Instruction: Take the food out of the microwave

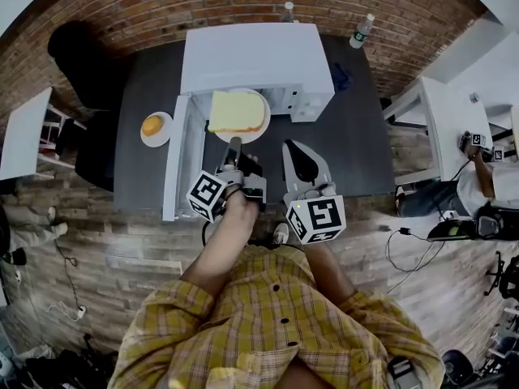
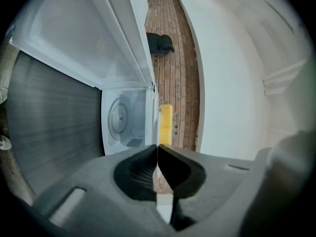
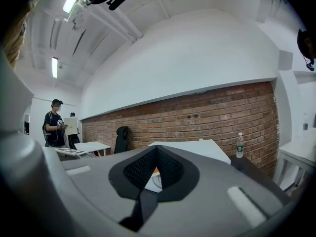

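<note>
The white microwave stands on a dark table with its door swung open to the left. Just in front of its opening, a white plate carries a yellow slice of bread. My left gripper is shut on the plate's near rim. In the left gripper view the bread shows edge-on beyond the shut jaws of the left gripper, with the microwave's turntable behind. My right gripper hovers beside the plate, shut and holding nothing; in its own view the right gripper faces the brick wall.
A small plate with an orange bun sits on the table left of the door. Two water bottles stand behind the microwave by the brick wall. White desks flank the table, with people at a distance.
</note>
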Available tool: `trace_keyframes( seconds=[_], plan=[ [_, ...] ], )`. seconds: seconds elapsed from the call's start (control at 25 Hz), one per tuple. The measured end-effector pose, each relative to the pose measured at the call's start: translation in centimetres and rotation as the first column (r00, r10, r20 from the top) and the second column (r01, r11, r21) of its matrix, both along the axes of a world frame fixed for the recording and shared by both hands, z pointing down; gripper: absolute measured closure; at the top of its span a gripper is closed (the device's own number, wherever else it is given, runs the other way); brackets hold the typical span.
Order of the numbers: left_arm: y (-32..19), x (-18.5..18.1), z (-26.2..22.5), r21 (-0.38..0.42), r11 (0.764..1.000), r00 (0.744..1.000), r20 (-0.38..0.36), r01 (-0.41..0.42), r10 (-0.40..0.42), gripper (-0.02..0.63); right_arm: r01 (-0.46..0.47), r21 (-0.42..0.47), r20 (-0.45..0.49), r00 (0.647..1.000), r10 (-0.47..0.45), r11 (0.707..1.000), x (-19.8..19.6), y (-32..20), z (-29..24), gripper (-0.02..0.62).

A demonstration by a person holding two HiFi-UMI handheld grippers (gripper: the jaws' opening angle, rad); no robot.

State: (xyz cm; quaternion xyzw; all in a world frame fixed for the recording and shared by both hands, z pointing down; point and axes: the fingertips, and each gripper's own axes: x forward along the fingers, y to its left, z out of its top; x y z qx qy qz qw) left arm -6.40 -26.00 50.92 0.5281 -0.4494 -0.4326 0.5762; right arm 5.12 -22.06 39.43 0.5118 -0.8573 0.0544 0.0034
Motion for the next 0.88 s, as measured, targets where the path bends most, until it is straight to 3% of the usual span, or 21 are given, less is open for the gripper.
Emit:
trace_keyframes(
  seconds=[0.88],
  plan=[
    [2.0,-0.3,-7.0,0.085,0.996,1.000,-0.018,-0.019,0.021,0.600,-0.001,0.037,0.005,1.000,0.001,0.999,-0.4,-0.1,-1.6,0.594]
  ],
)
